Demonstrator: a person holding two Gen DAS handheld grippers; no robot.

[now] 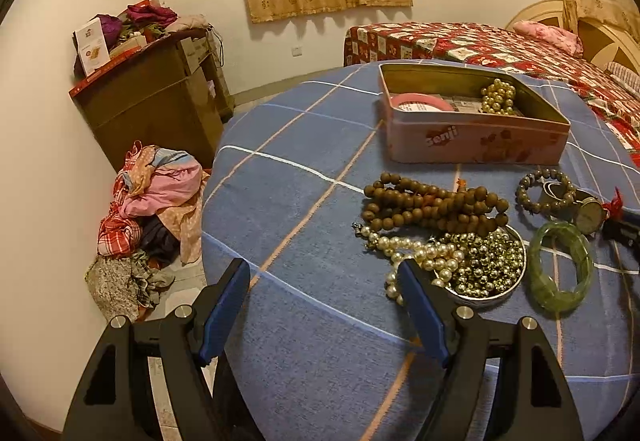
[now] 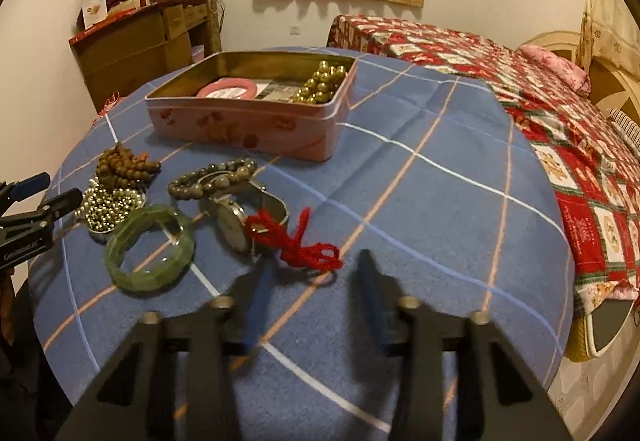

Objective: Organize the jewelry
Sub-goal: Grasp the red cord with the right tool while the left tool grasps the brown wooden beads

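A pink tin box (image 1: 476, 141) (image 2: 248, 125) stands open on the blue checked table and holds gold beads (image 1: 498, 97) (image 2: 322, 83) and a pink ring (image 1: 420, 103). Before it lie brown wooden beads (image 1: 432, 205) (image 2: 122, 165), a pearl necklace (image 1: 416, 255), a round lid of small gold beads (image 1: 488, 263) (image 2: 110, 209), a grey bead bracelet (image 1: 546, 191) (image 2: 214, 177), a watch (image 1: 590, 215) (image 2: 234, 221), a green jade bangle (image 1: 560, 271) (image 2: 150, 253) and a red string (image 2: 296, 243). My left gripper (image 1: 324, 273) is open and empty, left of the pearls. My right gripper (image 2: 316, 269) is open, just before the red string.
The round table (image 2: 400, 201) drops off at its left and near edges. A bed with a red quilt (image 2: 540, 89) stands at the right. A brown cabinet (image 1: 152, 109) and a pile of clothes (image 1: 148, 217) are on the floor at the left.
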